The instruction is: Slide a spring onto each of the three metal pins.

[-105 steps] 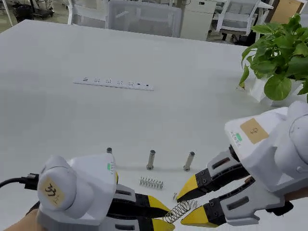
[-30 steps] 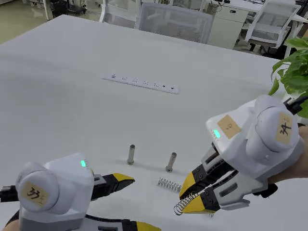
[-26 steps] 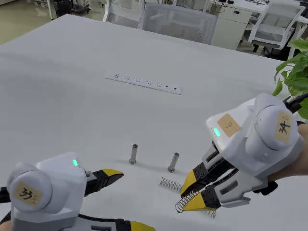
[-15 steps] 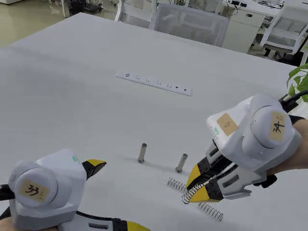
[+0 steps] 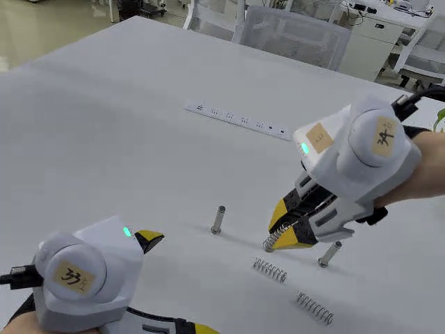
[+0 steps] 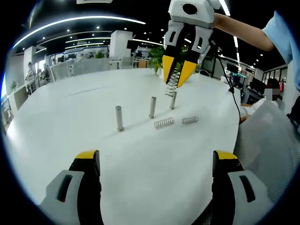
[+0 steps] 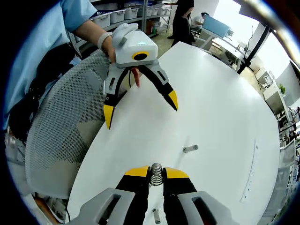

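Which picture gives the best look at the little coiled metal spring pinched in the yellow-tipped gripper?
The left gripper view: the coiled metal spring hangs side-on, most of its length showing, from the right gripper. In the head view the jaws partly hide it; in the right gripper view it appears end-on.

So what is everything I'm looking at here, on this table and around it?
table: one, white, under everything
metal pins: three, silver, upright in a row on the table
loose springs: two, silver, lying flat beside the pins
held spring: one, silver, above the end pin
power strip: one, white, flat on the table beyond the pins
chairs: several, pale, past the table's far edge
plant: one, green, at the table's edge behind the pins
right gripper: one, white with yellow tips, clamped on the held spring
left gripper: one, same colours, jaws wide apart
person's arm: bare, light blue sleeve, behind the right gripper
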### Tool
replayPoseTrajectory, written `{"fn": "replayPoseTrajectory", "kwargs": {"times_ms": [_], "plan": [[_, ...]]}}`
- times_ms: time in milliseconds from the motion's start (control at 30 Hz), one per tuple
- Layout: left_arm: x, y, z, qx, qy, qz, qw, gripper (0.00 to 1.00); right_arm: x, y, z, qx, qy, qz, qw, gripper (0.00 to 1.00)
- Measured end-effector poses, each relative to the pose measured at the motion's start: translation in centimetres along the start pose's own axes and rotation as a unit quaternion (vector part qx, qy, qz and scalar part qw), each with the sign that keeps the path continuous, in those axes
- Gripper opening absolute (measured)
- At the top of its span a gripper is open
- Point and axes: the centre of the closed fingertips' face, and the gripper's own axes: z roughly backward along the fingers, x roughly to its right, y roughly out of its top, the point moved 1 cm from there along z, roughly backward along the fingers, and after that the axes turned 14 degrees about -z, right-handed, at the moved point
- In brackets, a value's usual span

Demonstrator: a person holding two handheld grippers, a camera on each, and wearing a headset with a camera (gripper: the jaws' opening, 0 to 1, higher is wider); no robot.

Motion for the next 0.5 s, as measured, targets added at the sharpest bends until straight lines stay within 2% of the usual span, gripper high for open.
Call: {"fn": "replayPoseTrajectory", "kwargs": {"times_ms": [133, 333, 500], "plan": [[0.0, -0.3, 0.0, -0.003, 0.0, 0.0, 1.0, 0.99, 1.0, 0.8, -0.1, -0.005, -0.002, 0.01, 0.9999, 0.07], [-0.2, -0.4, 0.2, -0.003, 0.003, 0.004, 1.0, 0.99, 3.4, 1.4, -0.3, -0.018, -0.005, 0.027, 0.9995, 0.07], [-0.3, -0.2, 0.3, 0.001, 0.005, 0.005, 1.0, 0.99, 4.4, 2.2, -0.6, -0.025, -0.007, 0.039, 0.9989, 0.07]]}}
